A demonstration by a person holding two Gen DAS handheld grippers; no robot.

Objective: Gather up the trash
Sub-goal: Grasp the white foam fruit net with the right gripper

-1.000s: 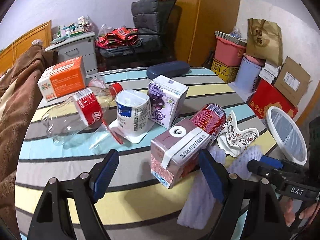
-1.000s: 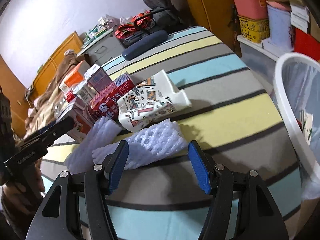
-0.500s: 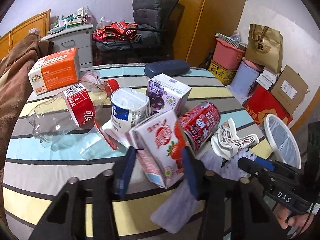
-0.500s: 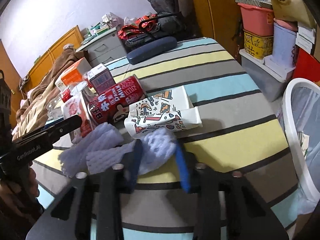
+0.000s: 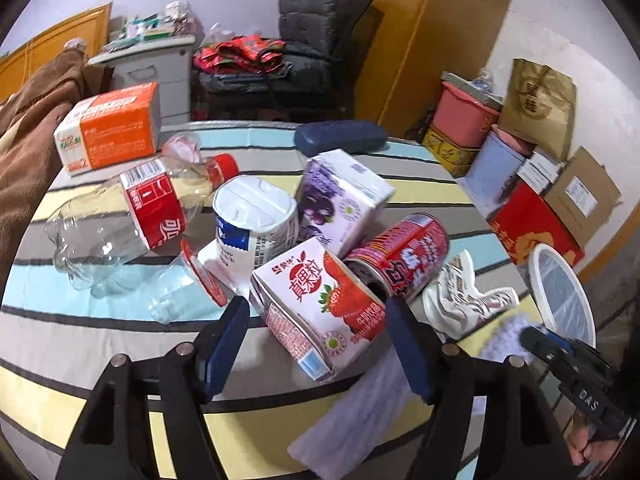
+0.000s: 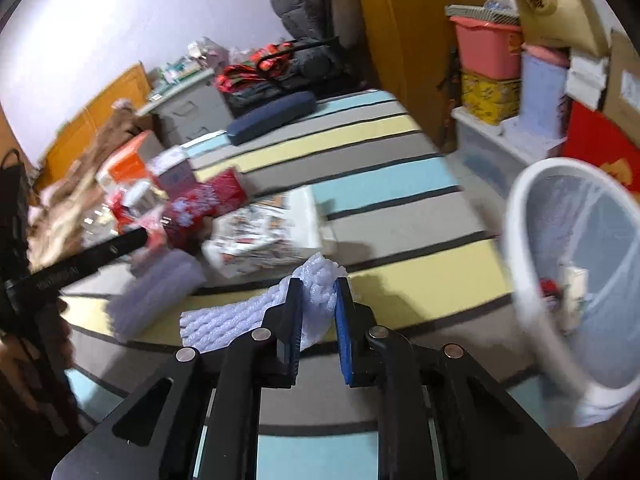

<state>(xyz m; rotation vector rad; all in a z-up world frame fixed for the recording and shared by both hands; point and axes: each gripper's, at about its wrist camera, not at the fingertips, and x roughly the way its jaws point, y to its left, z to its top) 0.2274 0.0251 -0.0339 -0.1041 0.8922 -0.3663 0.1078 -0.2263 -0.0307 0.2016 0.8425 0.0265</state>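
My left gripper [image 5: 316, 336] is shut on a pink strawberry milk carton [image 5: 320, 304], held over the striped table [image 5: 120, 344]. My right gripper [image 6: 316, 308] is shut on a white foam net sleeve [image 6: 248, 316], lifted a little off the table. A second foam sleeve [image 5: 360, 412] lies in front of the left gripper. A red can [image 5: 404, 256], a patterned paper cup [image 5: 460, 296], a purple carton [image 5: 344, 200], a white tub [image 5: 256, 216], a clear cola bottle [image 5: 132, 220] and an orange box [image 5: 108, 128] lie on the table.
A white mesh bin [image 6: 576, 280] with some trash in it stands to the right of the table; it also shows in the left wrist view [image 5: 560, 296]. A dark blue case [image 5: 340, 136] lies at the table's far edge. Boxes and tubs [image 5: 520, 184] are stacked by the wall.
My right gripper has shut on the foam sleeve and raised it toward the bin. My left gripper closed on the strawberry carton, which turned from its earlier pose.
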